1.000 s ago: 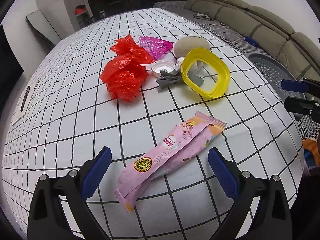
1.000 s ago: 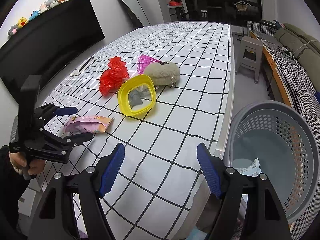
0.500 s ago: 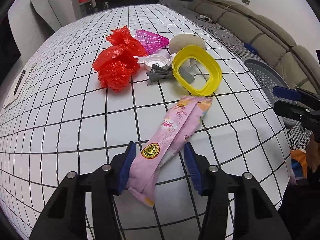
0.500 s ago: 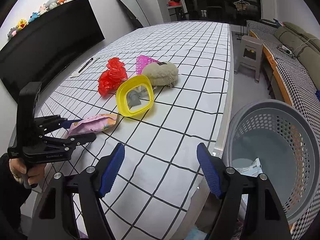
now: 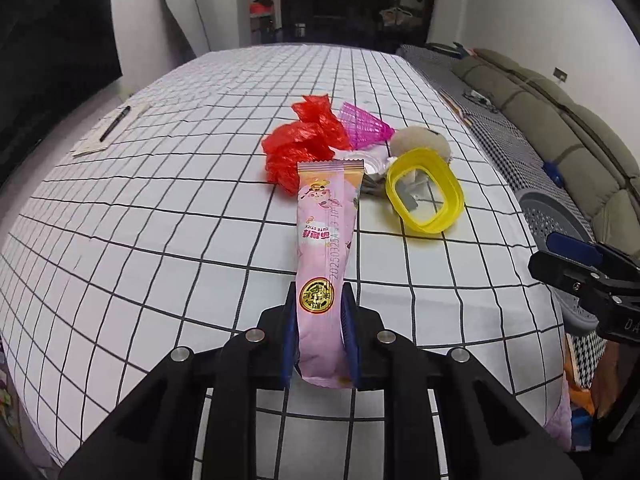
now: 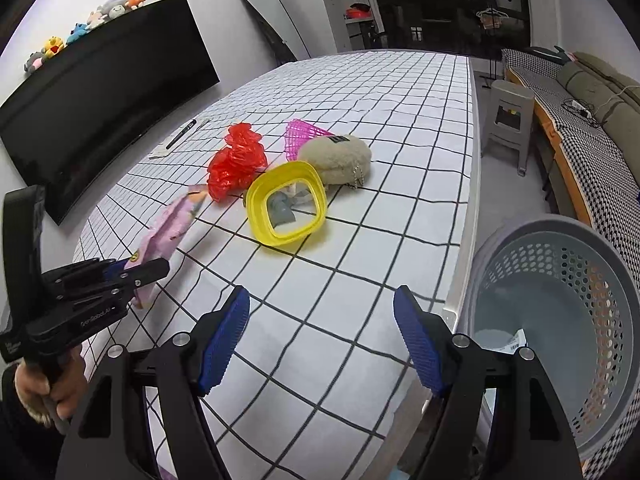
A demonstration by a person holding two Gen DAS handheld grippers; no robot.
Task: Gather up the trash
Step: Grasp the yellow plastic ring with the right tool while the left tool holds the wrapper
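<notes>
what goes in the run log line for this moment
left tongs: shut on pink snack wrapper | right tongs: open, empty | grey basket: beside table | red bag: on table

My right tool (image 6: 322, 340) hangs wide apart over the near edge of the checked desk (image 6: 400, 160), nothing between its blue pads, with the grey perforated basket (image 6: 600, 320) just off to its right on the floor. Over on the left my other tool (image 6: 132, 270) is clamped on one end of the pink snack wrapper (image 6: 168, 228), lifted at a slant. Beyond it sit the red plastic bag (image 6: 236, 160), yellow ring (image 6: 286, 204) and beige fuzzy pouch (image 6: 336, 156).
</notes>
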